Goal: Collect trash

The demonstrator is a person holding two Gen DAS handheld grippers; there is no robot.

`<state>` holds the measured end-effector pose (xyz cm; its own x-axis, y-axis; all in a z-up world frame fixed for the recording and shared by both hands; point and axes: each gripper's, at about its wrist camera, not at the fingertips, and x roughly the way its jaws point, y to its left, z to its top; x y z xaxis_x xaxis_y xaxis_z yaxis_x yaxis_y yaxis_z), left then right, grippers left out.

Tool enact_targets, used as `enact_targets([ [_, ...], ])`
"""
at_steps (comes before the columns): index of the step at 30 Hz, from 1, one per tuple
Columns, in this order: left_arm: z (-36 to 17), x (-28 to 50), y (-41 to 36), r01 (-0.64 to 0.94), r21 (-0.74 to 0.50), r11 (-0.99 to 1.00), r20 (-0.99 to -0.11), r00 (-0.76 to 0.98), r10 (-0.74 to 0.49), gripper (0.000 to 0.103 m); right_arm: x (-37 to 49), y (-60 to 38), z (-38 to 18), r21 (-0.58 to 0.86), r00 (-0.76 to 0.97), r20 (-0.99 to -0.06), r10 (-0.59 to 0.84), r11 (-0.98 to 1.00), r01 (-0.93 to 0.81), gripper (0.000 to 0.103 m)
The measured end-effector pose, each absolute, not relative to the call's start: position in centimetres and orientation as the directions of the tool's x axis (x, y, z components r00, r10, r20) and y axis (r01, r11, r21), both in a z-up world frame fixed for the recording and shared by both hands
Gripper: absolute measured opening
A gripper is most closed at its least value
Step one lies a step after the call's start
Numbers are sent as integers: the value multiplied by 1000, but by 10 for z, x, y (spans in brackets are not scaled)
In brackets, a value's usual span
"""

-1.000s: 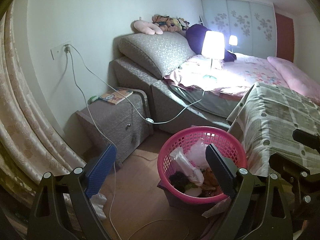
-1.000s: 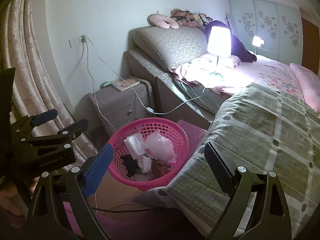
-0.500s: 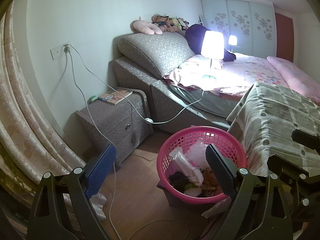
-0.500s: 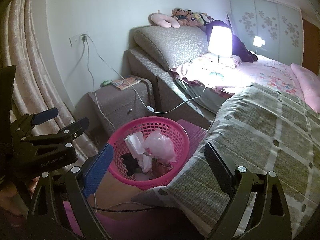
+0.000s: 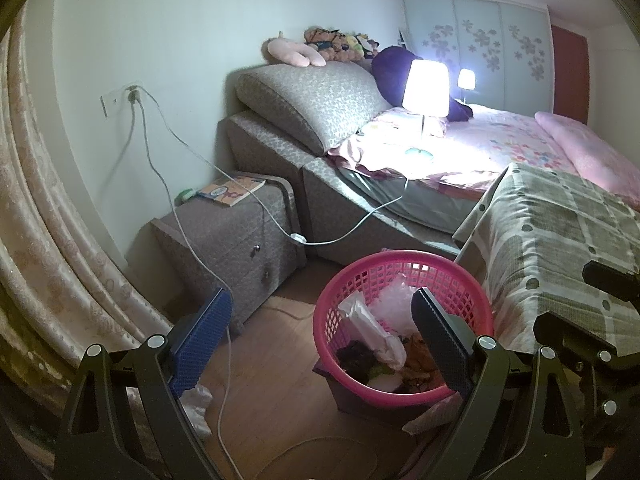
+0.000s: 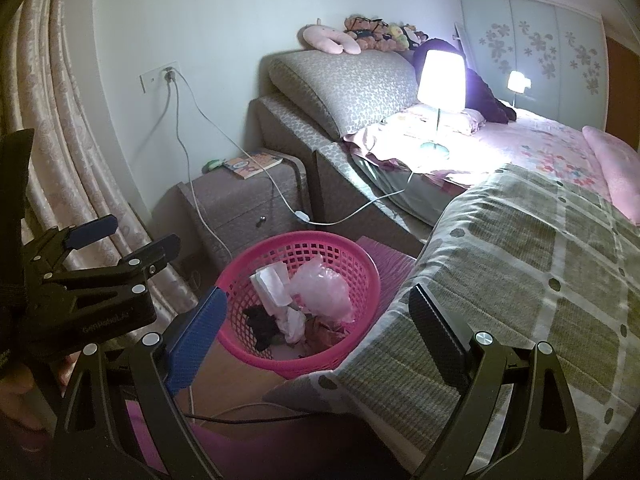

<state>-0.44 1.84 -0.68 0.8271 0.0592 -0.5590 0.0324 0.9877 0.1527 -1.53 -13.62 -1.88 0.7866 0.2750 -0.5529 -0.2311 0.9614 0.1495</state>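
A pink mesh basket [image 5: 404, 264] stands on the wooden floor beside the bed, also in the right wrist view [image 6: 298, 246]. It holds trash: white wrappers [image 5: 376, 326], a clear plastic bag [image 6: 320, 288] and dark scraps. A crumpled white piece [image 5: 196, 400] lies on the floor by the curtain. My left gripper [image 5: 320, 328] is open and empty, above the floor just left of the basket. My right gripper [image 6: 316, 324] is open and empty, over the basket's near side and the bed edge. The left gripper also shows in the right wrist view [image 6: 120, 240].
A grey nightstand [image 5: 236, 232] with a book [image 5: 232, 190] stands left of the bed. White cables [image 5: 176, 216] hang from a wall socket across it to the floor. A lit lamp [image 5: 424, 88] sits on the bed. A checked blanket [image 6: 520, 264] covers the bed edge. Curtains [image 5: 40, 240] hang left.
Both grippers have shifted only slightly; the view has barely drifted. Nothing was picked up or dropped.
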Motion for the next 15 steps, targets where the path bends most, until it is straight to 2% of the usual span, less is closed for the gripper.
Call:
enact_targets([
  [15, -8, -4, 18, 32, 154, 988, -562, 825, 61, 88, -14, -136, -19, 150, 786, -554, 276, 961, -232, 89],
])
